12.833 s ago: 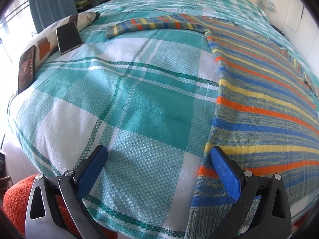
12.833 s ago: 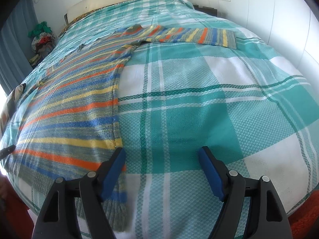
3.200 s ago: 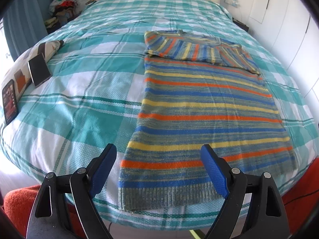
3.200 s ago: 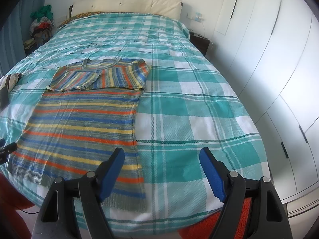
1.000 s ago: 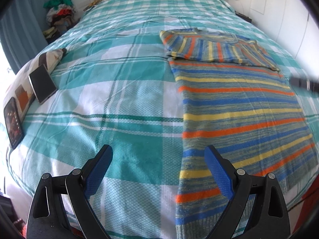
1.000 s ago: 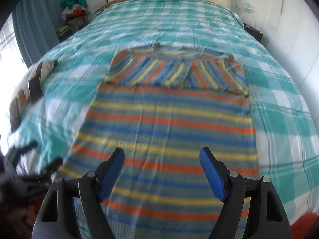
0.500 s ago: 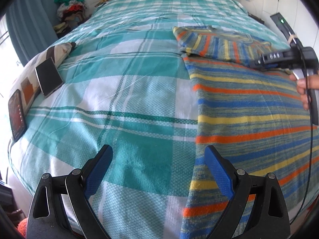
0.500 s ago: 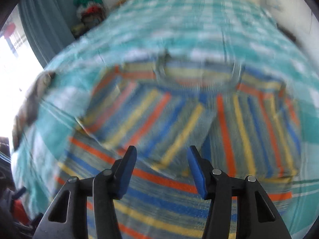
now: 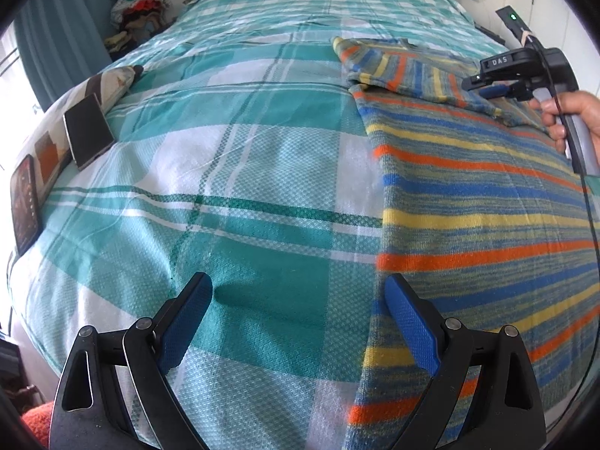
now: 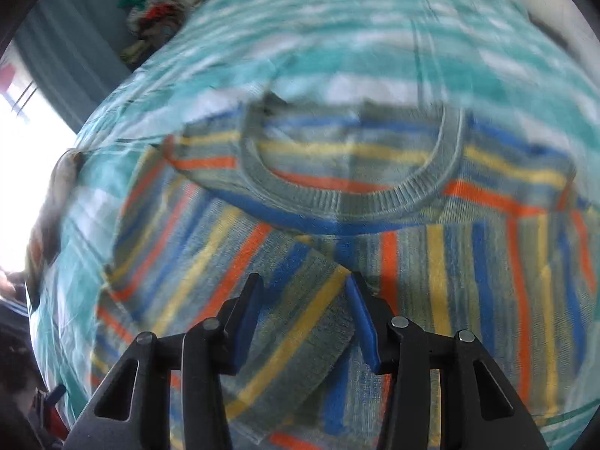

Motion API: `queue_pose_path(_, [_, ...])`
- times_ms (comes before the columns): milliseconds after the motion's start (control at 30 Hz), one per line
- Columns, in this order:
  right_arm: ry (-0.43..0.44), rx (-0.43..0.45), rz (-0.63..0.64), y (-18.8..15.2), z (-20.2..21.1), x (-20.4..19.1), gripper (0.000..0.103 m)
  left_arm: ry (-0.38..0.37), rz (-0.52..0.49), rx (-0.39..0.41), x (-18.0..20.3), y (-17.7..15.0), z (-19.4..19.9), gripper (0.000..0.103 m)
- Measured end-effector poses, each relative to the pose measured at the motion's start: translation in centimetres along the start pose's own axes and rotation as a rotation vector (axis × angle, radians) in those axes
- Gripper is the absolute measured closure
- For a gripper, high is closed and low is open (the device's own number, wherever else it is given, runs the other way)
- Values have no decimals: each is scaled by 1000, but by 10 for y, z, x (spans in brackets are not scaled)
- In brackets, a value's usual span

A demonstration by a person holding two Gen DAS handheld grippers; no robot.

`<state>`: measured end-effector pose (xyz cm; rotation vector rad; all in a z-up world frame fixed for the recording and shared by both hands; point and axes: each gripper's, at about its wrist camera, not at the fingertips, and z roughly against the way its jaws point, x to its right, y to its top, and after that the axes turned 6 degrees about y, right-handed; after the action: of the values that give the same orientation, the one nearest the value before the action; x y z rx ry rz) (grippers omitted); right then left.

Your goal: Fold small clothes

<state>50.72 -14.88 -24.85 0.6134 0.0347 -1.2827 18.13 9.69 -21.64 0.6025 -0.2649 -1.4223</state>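
A striped knit sweater (image 9: 480, 195) in blue, orange, yellow and grey lies flat on the bed, its sleeves folded across the chest. My left gripper (image 9: 296, 322) is open and empty, low over the bedspread beside the sweater's left hem edge. My right gripper (image 10: 300, 315) is half closed, its blue pads either side of the folded left sleeve's cuff (image 10: 300, 341) just below the neckline (image 10: 348, 195). It also shows in the left wrist view (image 9: 498, 86), over the folded sleeves, held by a hand.
The bed has a teal and white plaid cover (image 9: 232, 172). A patterned pillow (image 9: 108, 86) with two phones (image 9: 88, 131) lies at the left edge. A heap of clothes (image 9: 138, 15) sits by the curtain. White wardrobes stand on the right.
My right gripper has swung from the hem to the chest, dropped close over the folded sleeves, and its jaws have narrowed. My left gripper has drifted left and lower, off the sweater.
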Motion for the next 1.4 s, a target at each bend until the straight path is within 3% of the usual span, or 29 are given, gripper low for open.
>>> queue_pose_path(133, [11, 71, 9, -13, 33, -11, 56, -5, 31, 44, -5, 1, 7, 9])
queue_pose_path(267, [-4, 81, 134, -64, 88, -28, 51, -53, 35, 96, -1, -2, 21, 9])
queue_pose_path(433, [-63, 30, 189, -179, 143, -28, 48, -76, -50, 72, 21, -22, 33, 9])
queue_pose_path(533, [-122, -34, 155, -251, 155, -14, 47, -3, -164, 11, 40, -40, 28, 8])
queue_pose_path(600, [-166, -101, 95, -292, 155, -1, 47, 18, -189, 29, 42, -46, 36, 8])
queue_pose_path(700, [-183, -30, 29, -327, 181, 11, 46, 7, -169, 28, 36, -49, 50, 8])
queue_pose_path(800, [-221, 41, -20, -340, 204, 14, 46, -32, -102, 32, 26, -53, 61, 8])
queue_pose_path(967, [-214, 158, -48, -345, 224, 15, 44, -26, -65, 13, 21, -56, 62, 8])
queue_pose_path(1233, [-188, 206, -156, -349, 237, 34, 44, -83, -30, -73, 12, -72, 53, 8])
queue_pose_path(1400, [-127, 190, -231, -356, 239, 48, 42, -131, -4, -78, 6, -76, 50, 8])
